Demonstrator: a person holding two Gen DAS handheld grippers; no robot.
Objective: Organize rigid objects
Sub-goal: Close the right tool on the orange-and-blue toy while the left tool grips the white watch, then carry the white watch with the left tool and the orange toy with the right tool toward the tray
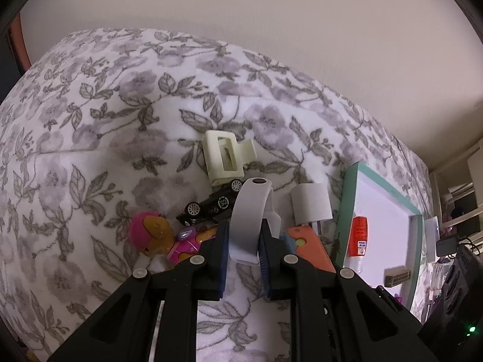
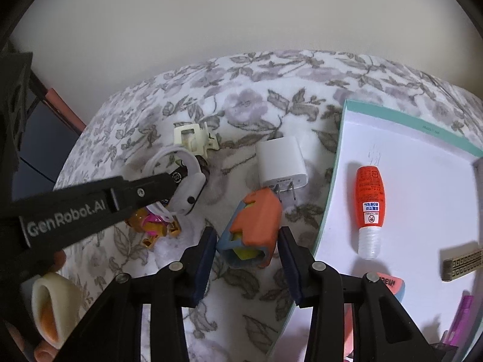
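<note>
Pointing steeply down over the floral blanket [image 1: 90, 157]: left tongs [image 1: 244, 241] clamped on white wristband [image 1: 250, 211]; right tongs [image 2: 247, 250] apart, straddling orange-and-blue block [image 2: 253, 226] without pressing it, beside teal-rimmed tray [image 2: 338, 163].

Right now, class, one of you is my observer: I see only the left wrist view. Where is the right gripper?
Observer: The right gripper has a finger on each side of the orange block; whether the pads touch it, I cannot tell.
Operator: Is that block solid?
Observer: No. Its near end is open, with yellow showing inside.
Operator: I see an orange bottle and a brown bar in the box. Is there anything else?
Observer: Yes. A pink-and-blue slab lies in the box, nearer the camera than the bottle.
</note>
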